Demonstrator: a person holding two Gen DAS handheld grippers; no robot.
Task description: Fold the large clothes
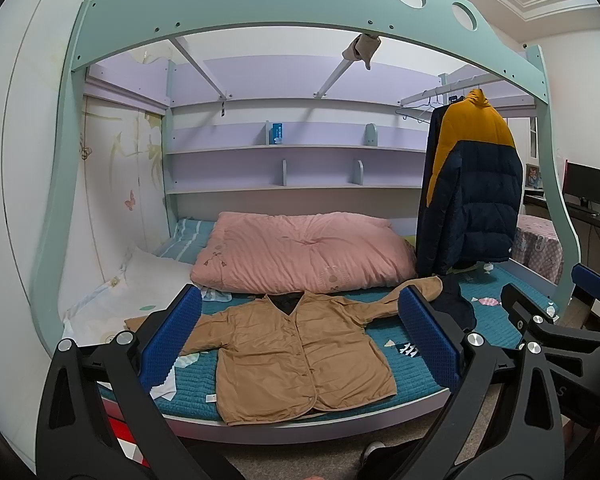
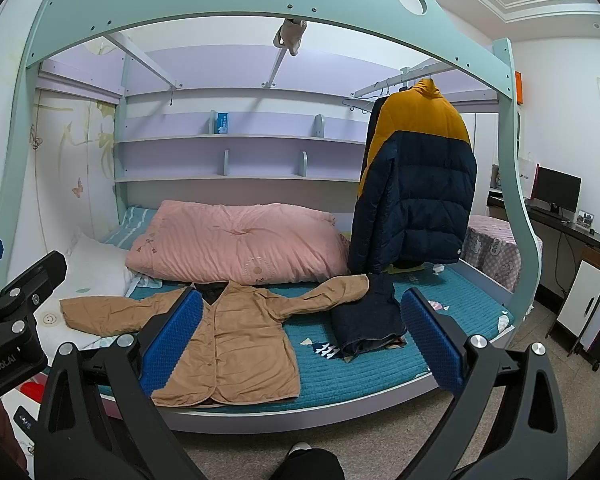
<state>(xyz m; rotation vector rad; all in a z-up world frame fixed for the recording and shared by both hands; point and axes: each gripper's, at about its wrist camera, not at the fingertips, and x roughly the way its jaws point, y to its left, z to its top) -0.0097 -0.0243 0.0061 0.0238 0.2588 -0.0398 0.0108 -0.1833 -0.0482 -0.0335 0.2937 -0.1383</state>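
**Tan jacket spread flat on the bunk bed, both grippers held off it**

A child's bedroom with a mint-green bunk bed frame (image 1: 112,20) fills both views, its lower bed covered by a teal quilted mattress cover (image 2: 340,376). Nearest the cameras, the left gripper (image 1: 300,340) and the right gripper (image 2: 302,338) are held short of the bed's front edge, each with its blue-padded fingers (image 1: 172,340) spread wide and released, grasping nothing. The right gripper also shows at the right edge of the left wrist view, and the left at the left edge of the right wrist view.

Just beyond them, the tan jacket (image 1: 300,352) lies face up near the front edge of the bed, buttoned, sleeves stretched out to both sides. To its right sits a folded dark denim garment (image 2: 370,316), touching the jacket's right sleeve end. A white pillow (image 2: 96,264) lies at the left, under the other sleeve.

Behind the jacket is a folded pink quilt (image 1: 304,252). A navy and mustard puffer jacket (image 1: 474,188) hangs from a rail at the right. Lilac shelves (image 1: 292,152) line the back wall, and a dark monitor (image 2: 556,188) stands on a desk at the far right.
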